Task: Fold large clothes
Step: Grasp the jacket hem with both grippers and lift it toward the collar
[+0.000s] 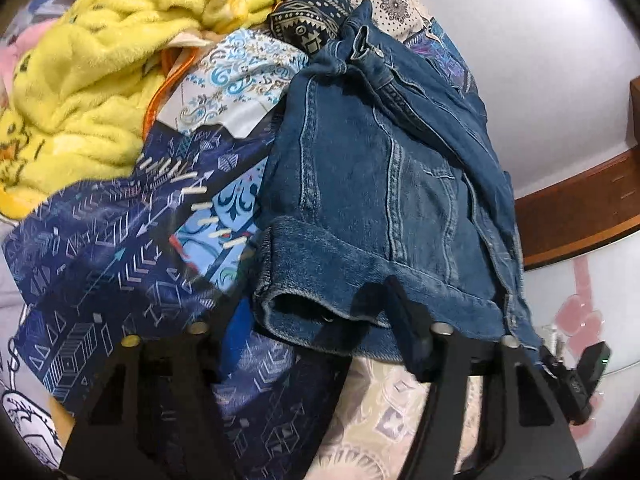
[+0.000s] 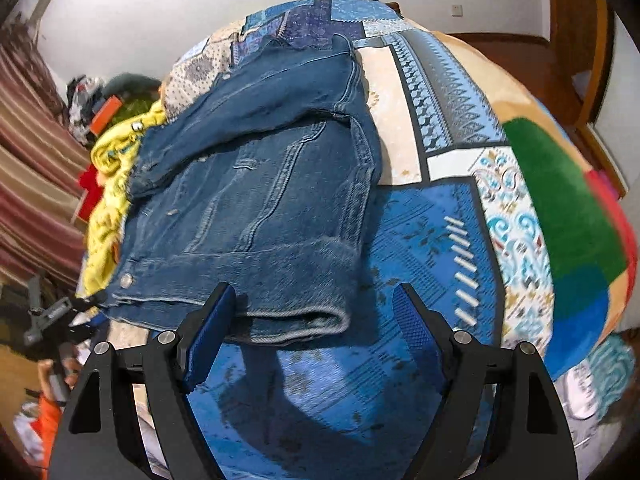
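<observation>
Left to right: our left tool (image 1: 320, 312) stands half open at the jacket's (image 1: 384, 184) near hem, one finger against the rolled denim, though we cannot tell whether it pinches; our right tool (image 2: 314, 330) gapes, empty, over the same hem's right corner. The jacket lies on the bed (image 2: 440, 240), long axis running away from both tools, equally near. It looks dark blue, partly folded, cuffs thick.

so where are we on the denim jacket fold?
Done: the blue denim jacket lies on the patchwork bedspread already doubled, a folded edge along its near hem. In hand: nothing. The right gripper is open at that hem; the left gripper shows no clear grip. Left: further folds, and the yellow fleece lies unfolded.
</observation>
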`<state>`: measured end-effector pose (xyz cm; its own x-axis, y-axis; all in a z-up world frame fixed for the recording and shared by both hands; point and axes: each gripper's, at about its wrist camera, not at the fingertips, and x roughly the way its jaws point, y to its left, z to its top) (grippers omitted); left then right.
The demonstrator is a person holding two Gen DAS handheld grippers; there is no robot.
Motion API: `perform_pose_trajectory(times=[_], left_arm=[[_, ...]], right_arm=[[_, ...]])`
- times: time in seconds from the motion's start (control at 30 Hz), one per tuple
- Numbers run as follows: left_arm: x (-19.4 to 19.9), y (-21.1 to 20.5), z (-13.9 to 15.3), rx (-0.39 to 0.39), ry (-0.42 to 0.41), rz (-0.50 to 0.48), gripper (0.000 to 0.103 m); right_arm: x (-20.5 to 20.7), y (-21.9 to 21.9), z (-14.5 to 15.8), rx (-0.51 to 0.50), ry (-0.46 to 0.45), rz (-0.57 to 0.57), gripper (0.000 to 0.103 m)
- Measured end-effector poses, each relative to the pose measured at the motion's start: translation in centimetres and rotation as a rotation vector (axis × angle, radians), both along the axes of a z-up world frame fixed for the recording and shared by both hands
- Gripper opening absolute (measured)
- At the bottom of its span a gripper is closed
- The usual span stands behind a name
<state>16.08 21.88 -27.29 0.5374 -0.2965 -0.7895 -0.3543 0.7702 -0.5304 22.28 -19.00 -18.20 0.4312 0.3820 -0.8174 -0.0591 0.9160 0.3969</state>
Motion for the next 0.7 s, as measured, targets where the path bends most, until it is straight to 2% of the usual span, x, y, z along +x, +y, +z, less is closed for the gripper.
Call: perform_pose_trajectory(times=[0.03,0.07,0.1,0.17,0.23,0.3,0.4,0.5,0.7], left_arm=[[0.2,-0.2,0.0,0.022,0.004,0.0,0.047],[0.3,-0.1,0.0,0.035,0.005,0.003,0.043],[0.3,0.0,0.1,0.046,0.002,0.012,0.037],[0.3,0.2,0.4,0.073,-0.002,0.036,0.026],[0.3,0.2,0.7,0.093,-0.02,0.045,0.019],[0.5,0.0,1.4,0.125,-0.04,0.049,0.014],[1.1,-0.4,3.2,0.176,-0.076,0.046,0.01],[2.2,-0.6,5.5,0.211,-0.132,0.039,0.01],[5.3,-1.7,11.9,0.27,-0.291,-0.011,0.009]], right_arm=[[-0.1,0.0,0.1,0.009,-0.007,-0.004,0.078],[-0.1,0.1,0.1,0.014,-0.013,-0.003,0.072],[-0.1,0.2,0.1,0.02,-0.022,0.0,0.062],[-0.1,0.4,0.2,0.023,-0.035,0.002,0.048],[0.1,0.4,0.2,0.032,-0.034,-0.002,0.039],[0.2,0.5,0.4,0.026,-0.044,-0.006,0.022],[0.7,0.5,1.1,0.031,-0.073,0.008,0.015],[1.6,0.9,2.5,0.023,-0.121,0.038,0.013],[4.8,2.6,5.6,-0.012,-0.223,0.112,0.012]])
